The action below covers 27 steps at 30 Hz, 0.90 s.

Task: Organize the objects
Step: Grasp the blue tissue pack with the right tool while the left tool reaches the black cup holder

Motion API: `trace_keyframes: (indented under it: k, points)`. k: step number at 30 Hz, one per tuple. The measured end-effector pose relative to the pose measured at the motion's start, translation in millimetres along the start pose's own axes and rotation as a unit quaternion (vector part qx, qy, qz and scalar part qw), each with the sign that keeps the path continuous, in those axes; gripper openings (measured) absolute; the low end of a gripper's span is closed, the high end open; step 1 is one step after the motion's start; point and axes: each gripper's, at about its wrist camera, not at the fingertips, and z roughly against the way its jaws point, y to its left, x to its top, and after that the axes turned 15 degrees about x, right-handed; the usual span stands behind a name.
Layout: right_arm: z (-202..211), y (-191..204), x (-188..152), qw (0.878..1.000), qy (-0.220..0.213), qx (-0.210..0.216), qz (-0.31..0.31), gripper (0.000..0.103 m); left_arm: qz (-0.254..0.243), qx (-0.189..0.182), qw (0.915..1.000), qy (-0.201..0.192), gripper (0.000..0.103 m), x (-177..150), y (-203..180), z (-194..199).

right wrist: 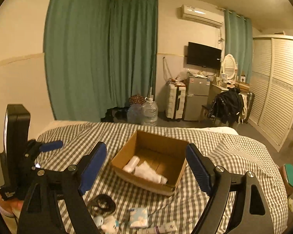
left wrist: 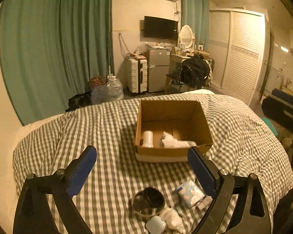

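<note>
An open cardboard box (left wrist: 166, 109) (right wrist: 158, 142) sits on the checked quilt (left wrist: 107, 128). Inside it lie a white cylinder (left wrist: 147, 138) (right wrist: 131, 163) and a white cloth bundle (left wrist: 175, 141) (right wrist: 150, 172). My left gripper (left wrist: 141, 152) hovers in front of the box, open and holding nothing. My right gripper (right wrist: 146, 147) also stands open and empty, short of the box. On the quilt below both grippers lie a round dark tin (left wrist: 148, 199) (right wrist: 102, 203), a blue-white tissue pack (left wrist: 191, 193) (right wrist: 138, 217), a white plush (left wrist: 171, 217) (right wrist: 109, 224), a small pale case (left wrist: 155, 224) and a tube (right wrist: 164, 229).
In the right wrist view one blue finger (right wrist: 50, 145) of the left gripper shows at the left, over the bed. Beyond the bed stand water jugs (left wrist: 115, 87), a suitcase (left wrist: 137, 76), a small fridge (left wrist: 159, 70), a chair with dark clothes (left wrist: 195, 72) and a wardrobe (left wrist: 238, 54).
</note>
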Motion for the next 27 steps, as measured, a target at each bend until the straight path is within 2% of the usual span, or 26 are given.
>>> trace_keyframes:
  k: [6,9,15,20,25,27]
  points:
    - [-29,-6,-49,0.999,0.044,0.000,-0.018,0.083,-0.013,0.013,0.9993,0.033,0.097,-47,-10,-32]
    - [-53,-18,-78,0.996,0.075,-0.003,-0.038,0.083,-0.036,0.021,0.9976,0.055,0.097,-70,-18,-55]
    - [-103,-35,-136,0.989,0.132,-0.029,-0.053,0.083,-0.086,0.007,0.9915,0.098,0.097,-113,-34,-94]
    - [-135,-51,-174,0.980,0.182,-0.026,-0.081,0.083,-0.104,-0.018,0.9861,0.129,0.097,-128,-41,-112]
    - [-146,-51,-184,0.975,0.207,-0.018,-0.085,0.083,-0.126,-0.016,0.9819,0.141,0.097,-136,-50,-121]
    - [-149,-52,-187,0.973,0.215,-0.015,-0.089,0.083,-0.118,-0.022,0.9821,0.146,0.097,-136,-47,-125]
